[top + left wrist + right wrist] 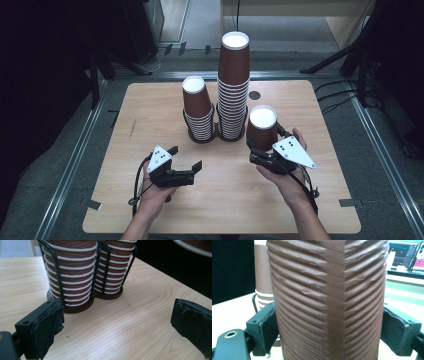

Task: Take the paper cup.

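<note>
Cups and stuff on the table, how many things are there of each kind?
Stacks of brown cups: 2, a short stack and a tall stack.
Single brown cup, held upside down: 1.
Black wire rack holding both stacks: 1.
Tongs: 2, the left tongs open, the right tongs shut on the single cup.
Total: 6.

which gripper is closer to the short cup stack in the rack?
Left. The left gripper sits open just in front of the short cup stack. The right gripper, shut on a single cup, is off to its right, past the tall stack.
</note>
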`<state>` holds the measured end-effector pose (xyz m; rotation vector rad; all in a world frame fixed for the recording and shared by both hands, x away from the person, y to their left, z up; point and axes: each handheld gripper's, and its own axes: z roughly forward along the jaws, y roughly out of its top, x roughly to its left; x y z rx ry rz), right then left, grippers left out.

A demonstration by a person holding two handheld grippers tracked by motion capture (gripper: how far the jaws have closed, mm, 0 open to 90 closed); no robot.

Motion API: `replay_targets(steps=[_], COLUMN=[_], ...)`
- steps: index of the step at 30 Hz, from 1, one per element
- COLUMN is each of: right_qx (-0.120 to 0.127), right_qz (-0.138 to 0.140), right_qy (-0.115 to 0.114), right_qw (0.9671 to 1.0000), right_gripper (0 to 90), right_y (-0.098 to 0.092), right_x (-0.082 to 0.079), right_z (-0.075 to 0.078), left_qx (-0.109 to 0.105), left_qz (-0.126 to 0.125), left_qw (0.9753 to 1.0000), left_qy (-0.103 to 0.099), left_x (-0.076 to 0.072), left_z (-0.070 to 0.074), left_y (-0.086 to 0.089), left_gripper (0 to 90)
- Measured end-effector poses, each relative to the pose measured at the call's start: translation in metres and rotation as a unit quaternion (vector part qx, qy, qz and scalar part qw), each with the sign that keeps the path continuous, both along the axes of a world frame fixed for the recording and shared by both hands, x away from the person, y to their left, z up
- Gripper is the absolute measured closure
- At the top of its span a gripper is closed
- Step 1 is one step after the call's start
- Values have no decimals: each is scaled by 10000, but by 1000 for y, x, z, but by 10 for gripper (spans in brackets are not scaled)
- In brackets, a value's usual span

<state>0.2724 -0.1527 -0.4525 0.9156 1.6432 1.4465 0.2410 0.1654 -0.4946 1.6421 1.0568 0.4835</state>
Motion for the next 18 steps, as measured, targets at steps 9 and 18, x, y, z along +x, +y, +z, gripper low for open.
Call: replay_targets(steps=[9, 18], right_qx=[-225, -594], right_qz=[-142, 8], right_qy=[101, -88], right_qw=[9996, 9982], right_gripper=[133, 132], right_y=[-2, 12], right_x=[-2, -7], right_z=[-21, -34], left_qx=[26, -14], left_qz=[-79, -113], left_qw=[10000, 9999], left_qy=[-32, -80], left_x=[-4, -6], left_z=[2, 4], left_y=[-5, -6], left_gripper=[0, 0])
